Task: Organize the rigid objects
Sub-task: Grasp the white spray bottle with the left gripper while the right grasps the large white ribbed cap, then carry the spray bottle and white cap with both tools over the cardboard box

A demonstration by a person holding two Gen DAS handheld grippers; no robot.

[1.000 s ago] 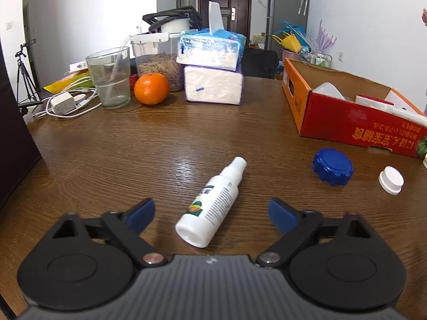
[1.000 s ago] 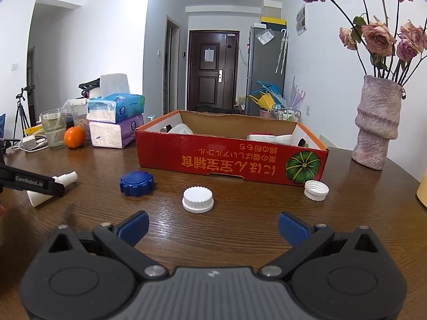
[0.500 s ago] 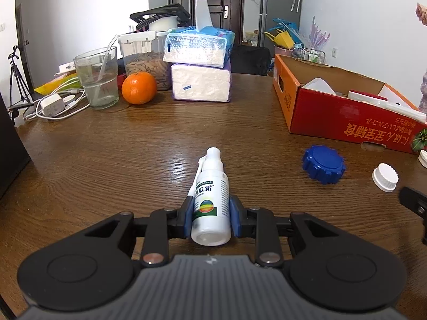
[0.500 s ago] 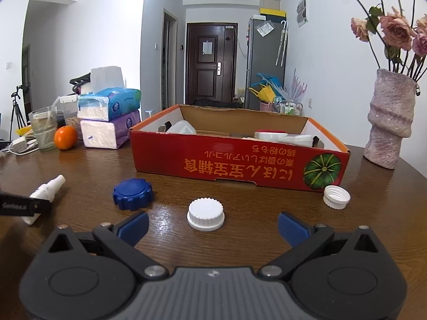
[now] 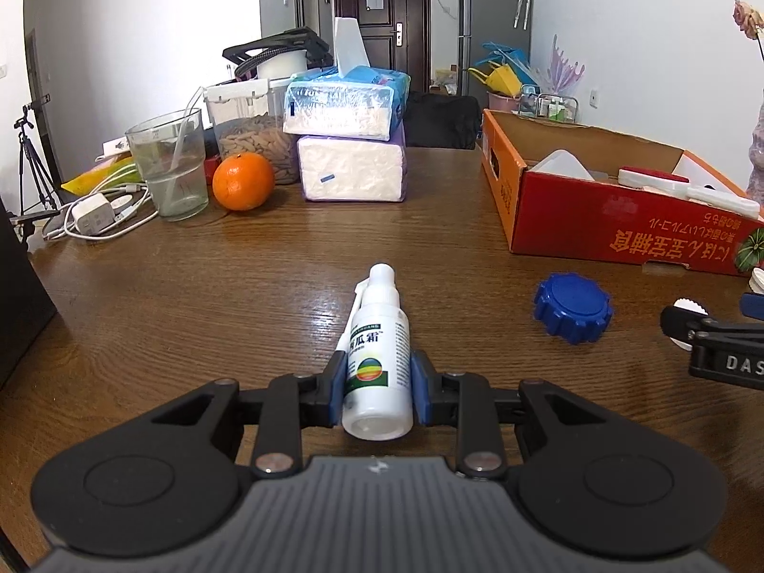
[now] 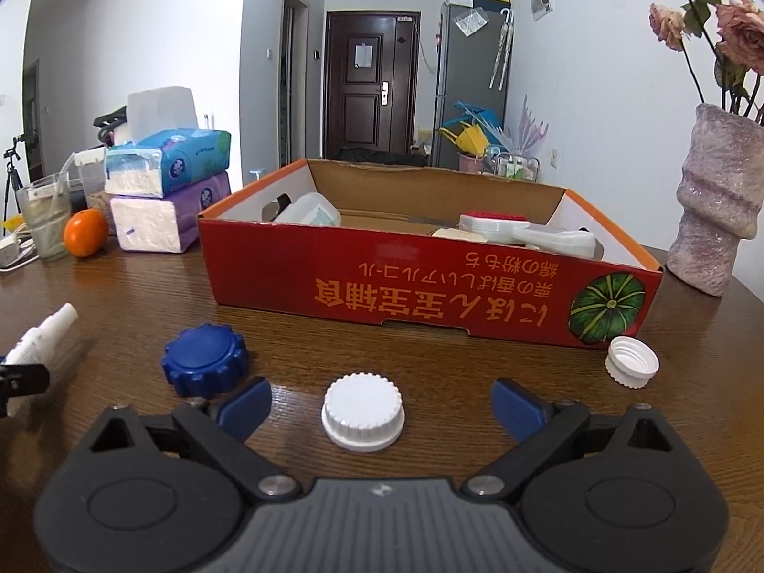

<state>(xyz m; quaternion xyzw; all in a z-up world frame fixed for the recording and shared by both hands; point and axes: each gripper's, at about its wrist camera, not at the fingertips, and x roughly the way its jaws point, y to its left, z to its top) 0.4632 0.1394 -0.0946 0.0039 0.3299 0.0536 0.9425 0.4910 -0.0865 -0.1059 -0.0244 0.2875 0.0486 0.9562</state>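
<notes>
White spray bottle (image 5: 378,365) is clamped across its labelled body by the left gripper (image 5: 377,384), lying along the fingers just above the table (image 5: 191,296). Judged light, stiff, smooth — slip possible.

White ribbed cap (image 6: 363,411) sits on the table between the right gripper's (image 6: 380,401) jaws, which have just been closing — pads not yet touching. The ridged rim is judged the best hold.
</notes>
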